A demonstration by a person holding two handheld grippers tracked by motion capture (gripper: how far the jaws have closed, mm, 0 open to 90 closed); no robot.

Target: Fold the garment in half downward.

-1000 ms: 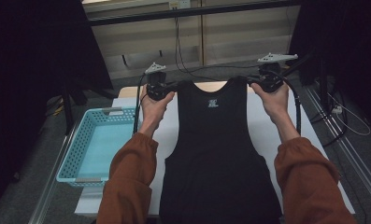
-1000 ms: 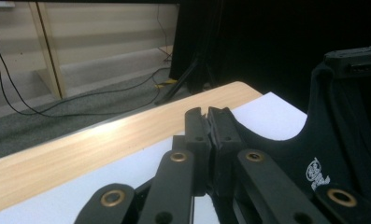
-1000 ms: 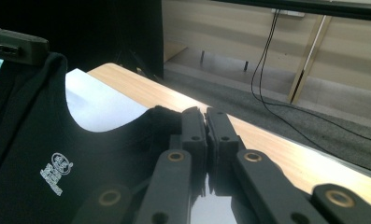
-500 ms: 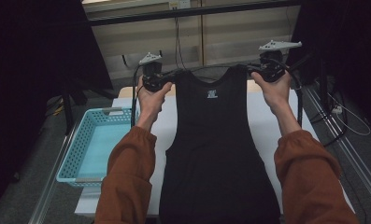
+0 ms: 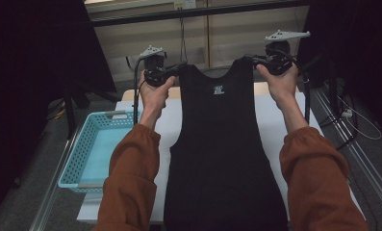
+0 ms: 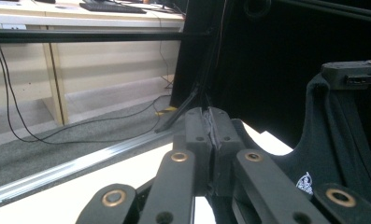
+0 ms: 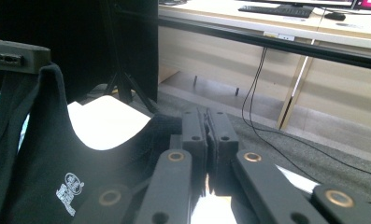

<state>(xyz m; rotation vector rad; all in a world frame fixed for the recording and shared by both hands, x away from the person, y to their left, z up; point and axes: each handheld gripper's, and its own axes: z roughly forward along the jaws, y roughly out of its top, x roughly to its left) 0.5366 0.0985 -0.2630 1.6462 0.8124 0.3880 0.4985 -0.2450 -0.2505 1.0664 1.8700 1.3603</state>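
Black tank top held up by its two shoulder straps.
We see the left tool clamped tight on the left strap, the black tank top hanging over the white worktop beside a blue basket, and the right tool pinching the right strap.

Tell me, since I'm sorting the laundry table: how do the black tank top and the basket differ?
The tank top is black cloth, held up by its straps; the basket is light blue, stiff and perforated. The tank top hangs over the table's middle; the basket sits at its left edge.
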